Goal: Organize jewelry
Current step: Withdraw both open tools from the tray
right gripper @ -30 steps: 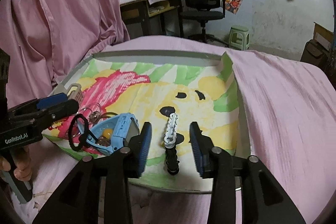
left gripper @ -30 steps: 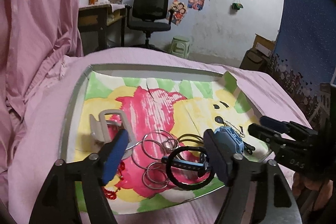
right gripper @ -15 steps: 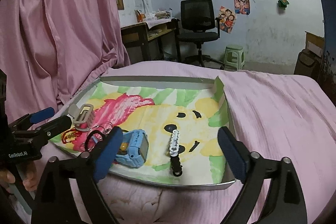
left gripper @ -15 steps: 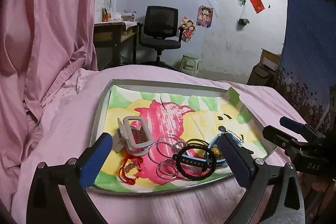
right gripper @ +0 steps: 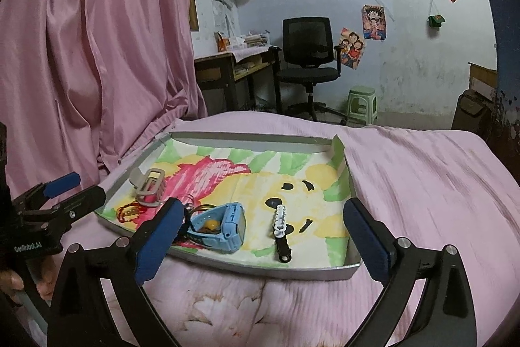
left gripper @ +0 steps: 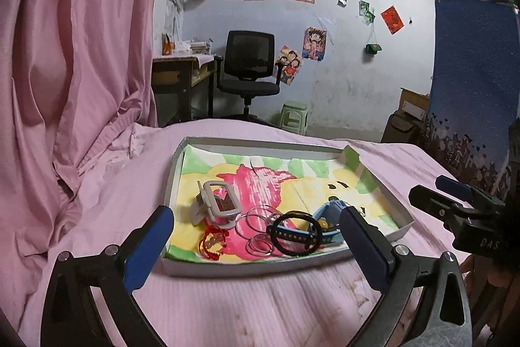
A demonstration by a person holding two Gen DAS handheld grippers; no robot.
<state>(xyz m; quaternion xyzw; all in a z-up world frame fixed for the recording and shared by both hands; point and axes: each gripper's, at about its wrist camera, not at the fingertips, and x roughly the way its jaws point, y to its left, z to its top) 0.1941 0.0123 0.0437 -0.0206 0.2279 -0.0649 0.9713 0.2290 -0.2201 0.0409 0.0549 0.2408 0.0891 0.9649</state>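
Note:
A shallow grey tray (left gripper: 253,268) with a colourful drawing lies on the pink bed; it also shows in the right wrist view (right gripper: 247,138). In it lie a grey hair claw (left gripper: 216,205), a red bracelet (left gripper: 213,242), thin silver rings (left gripper: 256,221), a black hair tie (left gripper: 297,238) and a blue watch (right gripper: 222,230). A black and white bracelet (right gripper: 280,231) lies to the right of the watch. My left gripper (left gripper: 256,246) is open and empty in front of the tray. My right gripper (right gripper: 261,241) is open and empty at the tray's near edge.
Pink curtain (left gripper: 65,60) hangs on the left. A desk (right gripper: 234,67), a black office chair (right gripper: 307,54) and a green stool (right gripper: 360,101) stand beyond the bed. A blue starry cloth (left gripper: 471,93) hangs on the right.
Both grippers have opened wide and pulled back and up from the tray. The black and white bracelet, between the right fingers a second ago, now lies free in the tray.

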